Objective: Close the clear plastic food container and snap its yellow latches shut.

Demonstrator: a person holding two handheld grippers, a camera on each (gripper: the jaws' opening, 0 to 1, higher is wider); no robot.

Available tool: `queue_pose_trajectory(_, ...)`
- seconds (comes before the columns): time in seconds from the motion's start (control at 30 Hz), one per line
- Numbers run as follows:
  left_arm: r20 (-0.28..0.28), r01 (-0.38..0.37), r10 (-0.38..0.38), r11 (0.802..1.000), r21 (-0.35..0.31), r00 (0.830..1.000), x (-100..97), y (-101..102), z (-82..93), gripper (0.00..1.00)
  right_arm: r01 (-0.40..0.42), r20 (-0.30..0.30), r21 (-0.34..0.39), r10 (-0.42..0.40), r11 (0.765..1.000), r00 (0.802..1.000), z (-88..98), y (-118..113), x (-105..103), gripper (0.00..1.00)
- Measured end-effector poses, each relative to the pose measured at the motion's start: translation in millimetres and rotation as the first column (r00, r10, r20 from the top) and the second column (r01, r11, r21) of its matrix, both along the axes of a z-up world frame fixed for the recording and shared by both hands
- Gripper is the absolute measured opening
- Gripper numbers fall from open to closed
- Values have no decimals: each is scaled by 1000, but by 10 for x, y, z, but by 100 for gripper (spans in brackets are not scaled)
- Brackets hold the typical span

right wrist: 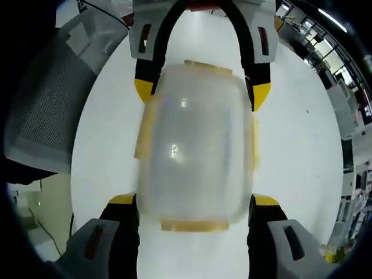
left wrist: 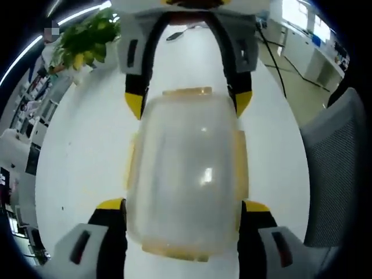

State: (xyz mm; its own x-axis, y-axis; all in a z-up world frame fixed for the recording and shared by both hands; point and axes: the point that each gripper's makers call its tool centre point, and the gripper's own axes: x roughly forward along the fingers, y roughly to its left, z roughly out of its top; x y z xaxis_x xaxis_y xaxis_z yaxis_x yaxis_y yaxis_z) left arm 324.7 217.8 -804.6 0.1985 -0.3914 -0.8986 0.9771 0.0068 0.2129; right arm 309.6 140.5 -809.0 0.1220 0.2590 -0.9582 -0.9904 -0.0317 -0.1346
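We see the clear food container [left wrist: 186, 180] with yellow latches [left wrist: 187, 92] on the white surface [left wrist: 87, 151], left gripper [left wrist: 183, 215] fingers spread wide around its near end, right gripper [right wrist: 195, 212] fingers likewise released at the opposite end, mesh chair [right wrist: 52, 99] beside.

Container [left wrist: 186, 174] is motion-blurred for me; can't tell whether its latches [right wrist: 195, 225] are snapped. The frosted lid [right wrist: 195, 145] hides whatever's inside.
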Motion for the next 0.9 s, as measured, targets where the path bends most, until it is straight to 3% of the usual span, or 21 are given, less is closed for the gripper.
queue_pose_trajectory(0.5, 0, -5, 5, 1000, 5, 1000, -4, 3, -11, 75, -10, -2, 20, 10, 1000, 1000, -3, 14, -9, 74)
queue_pose_trajectory(0.9, 1, -31, 31, 999, 7, 1000, -21, 135, -15, 75, -29, 2, 38, 29, 999, 1000, 2, 129, -6, 74)
